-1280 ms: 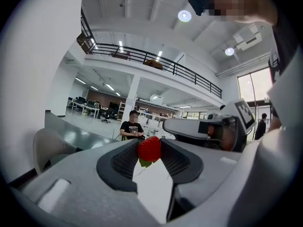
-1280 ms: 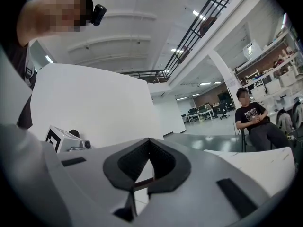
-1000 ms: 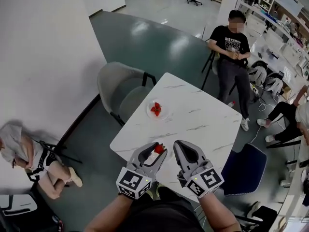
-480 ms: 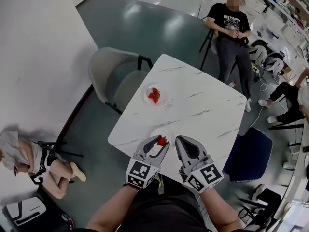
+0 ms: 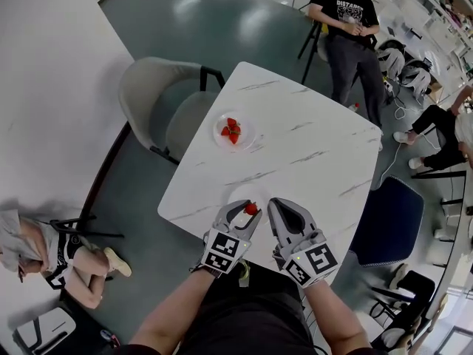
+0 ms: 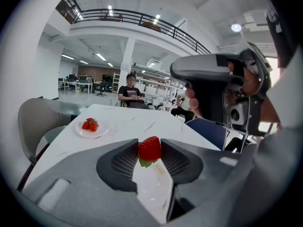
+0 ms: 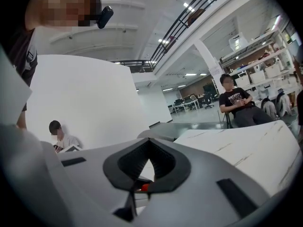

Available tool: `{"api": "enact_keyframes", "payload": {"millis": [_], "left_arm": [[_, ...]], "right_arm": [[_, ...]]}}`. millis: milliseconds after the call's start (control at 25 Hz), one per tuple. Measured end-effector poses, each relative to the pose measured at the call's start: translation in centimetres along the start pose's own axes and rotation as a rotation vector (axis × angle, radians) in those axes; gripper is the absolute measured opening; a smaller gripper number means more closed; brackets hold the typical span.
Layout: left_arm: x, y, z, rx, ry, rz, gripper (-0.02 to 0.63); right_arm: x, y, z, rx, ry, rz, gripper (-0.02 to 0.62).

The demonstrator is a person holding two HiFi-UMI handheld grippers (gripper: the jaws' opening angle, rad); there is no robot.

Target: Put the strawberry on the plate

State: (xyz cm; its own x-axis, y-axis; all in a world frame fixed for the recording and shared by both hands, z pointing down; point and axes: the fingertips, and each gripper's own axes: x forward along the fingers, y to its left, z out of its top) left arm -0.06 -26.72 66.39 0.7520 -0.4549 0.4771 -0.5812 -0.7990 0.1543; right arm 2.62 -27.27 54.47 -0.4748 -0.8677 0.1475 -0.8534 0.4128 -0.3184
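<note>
In the head view, at the near edge of the table [image 5: 310,154], the strawberry [image 5: 252,208] is clamped at the tips of the left gripper [image 5: 247,211], held clear of the marble, presumably for carrying. The right gripper [image 5: 281,207] is parked just beside it, not involved. The plate [image 5: 217,133] sits well apart near the far-left edge, with other strawberries [image 5: 231,130] already on it. Free rim is judged to be left on the near side. The marble between is bare, so nothing is seen blocking a straight reach. A grey chair [image 5: 159,102] is tucked at that side, a blue chair [image 5: 390,228] on the right, and a seated person [image 5: 347,21] is beyond the far corner; none is in the path.

In the left gripper view, the berry [image 6: 149,148] is gripped between the ribbed pads, tip up, leaf down. The grip looks light, which suits soft fruit. The plate [image 6: 80,130] is seen ahead-left, and the right gripper's body [image 6: 218,93] fills the right side.

In the right gripper view, the jaws are seen closed together with nothing gripped; a small red spot below them cannot be identified. Another person [image 7: 59,131] sits by the wall
</note>
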Motion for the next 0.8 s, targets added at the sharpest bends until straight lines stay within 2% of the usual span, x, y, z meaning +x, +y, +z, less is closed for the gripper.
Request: {"api": "enact_keyframes", "payload": {"millis": [480, 800], "left_arm": [[4.5, 1.0, -6.3, 0.044, 0.141, 0.000, 0.153], [5.9, 1.3, -7.6, 0.082, 0.187, 0.013, 0.154]], "right_arm": [[-0.3, -2.8, -3.9, 0.036, -0.011, -0.055, 0.002], [-0.4, -3.7, -4.7, 0.045, -0.016, -0.062, 0.002]]}}
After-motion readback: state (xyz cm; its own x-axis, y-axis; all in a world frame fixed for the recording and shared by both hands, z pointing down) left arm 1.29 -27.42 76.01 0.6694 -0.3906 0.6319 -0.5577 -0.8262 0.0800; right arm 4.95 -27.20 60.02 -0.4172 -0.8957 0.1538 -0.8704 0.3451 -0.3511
